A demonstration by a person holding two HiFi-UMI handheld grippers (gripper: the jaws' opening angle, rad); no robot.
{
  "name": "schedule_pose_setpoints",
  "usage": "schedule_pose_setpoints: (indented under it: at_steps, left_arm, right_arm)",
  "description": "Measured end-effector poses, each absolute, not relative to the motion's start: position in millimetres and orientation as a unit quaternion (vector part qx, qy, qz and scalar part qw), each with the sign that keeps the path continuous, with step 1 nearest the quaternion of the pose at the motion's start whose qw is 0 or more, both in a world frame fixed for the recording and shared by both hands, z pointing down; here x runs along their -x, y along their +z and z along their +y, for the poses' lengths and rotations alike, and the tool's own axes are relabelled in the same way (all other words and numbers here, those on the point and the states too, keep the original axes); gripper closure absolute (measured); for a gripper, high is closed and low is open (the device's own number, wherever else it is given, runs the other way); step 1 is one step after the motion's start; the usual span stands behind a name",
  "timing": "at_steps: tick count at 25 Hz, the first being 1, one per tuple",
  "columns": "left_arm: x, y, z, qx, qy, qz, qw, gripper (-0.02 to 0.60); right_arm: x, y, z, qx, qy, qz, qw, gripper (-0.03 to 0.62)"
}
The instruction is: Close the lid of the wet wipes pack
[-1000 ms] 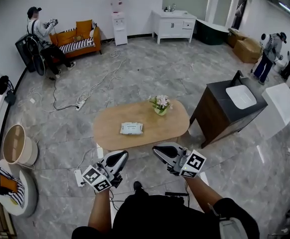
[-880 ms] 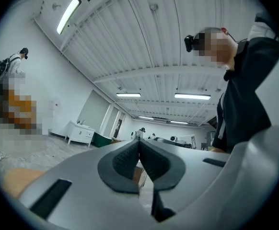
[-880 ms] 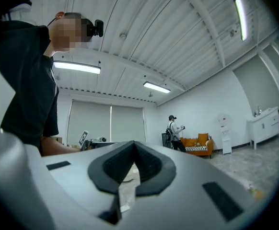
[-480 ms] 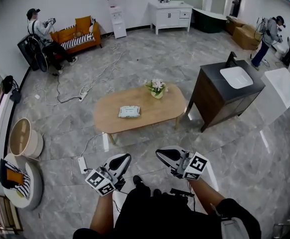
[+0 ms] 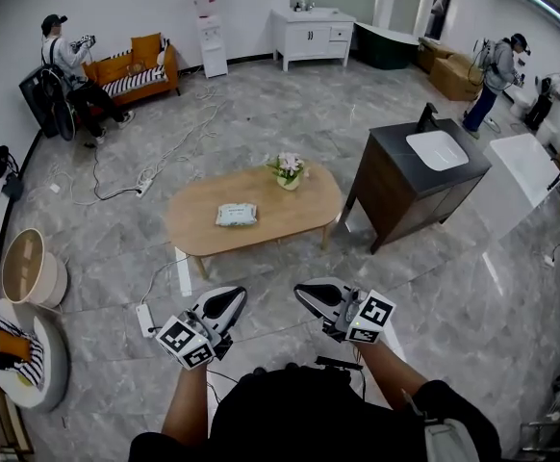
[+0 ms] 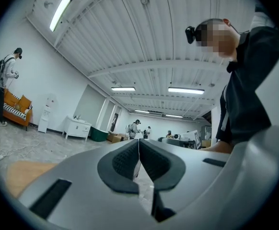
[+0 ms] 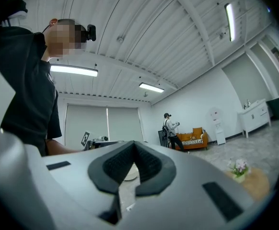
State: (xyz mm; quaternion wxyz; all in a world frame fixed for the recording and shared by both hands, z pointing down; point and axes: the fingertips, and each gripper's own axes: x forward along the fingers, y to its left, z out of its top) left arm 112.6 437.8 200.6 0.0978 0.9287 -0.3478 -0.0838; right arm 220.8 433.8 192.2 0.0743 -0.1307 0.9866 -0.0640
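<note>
The wet wipes pack (image 5: 236,215) lies flat near the middle of the oval wooden table (image 5: 193,236), well ahead of me across the floor. From here I cannot tell how its lid stands. Both grippers hang close to my body, far short of the table. My left gripper (image 5: 230,298) is shut with nothing in it, its dark pads (image 6: 127,158) touching at the tips. My right gripper (image 5: 304,292) is shut too and holds nothing, its pads (image 7: 146,163) meeting at the tips. Both gripper views point upward at the ceiling and do not show the pack.
A small pot of flowers (image 5: 287,169) stands on the table's far right end. A dark vanity with a white basin (image 5: 417,173) is right of the table. Cables and a power strip (image 5: 145,318) lie on the grey floor at left. Several people stand far off.
The table and pack have shifted a little left and up in the head view. Both grippers stay shut and keep their place in front of my body.
</note>
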Motion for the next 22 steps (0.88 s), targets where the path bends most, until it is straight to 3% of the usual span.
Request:
schedule_pose_setpoints:
  at_steps: [22]
  left_arm:
    - [-40.3, 221.3, 459.5, -0.93, -0.085, -0.348, 0.084, 0.565]
  right_arm:
    - [-143.5, 211.8, 460.5, 0.135, -0.068, 0.986, 0.067, 0.583]
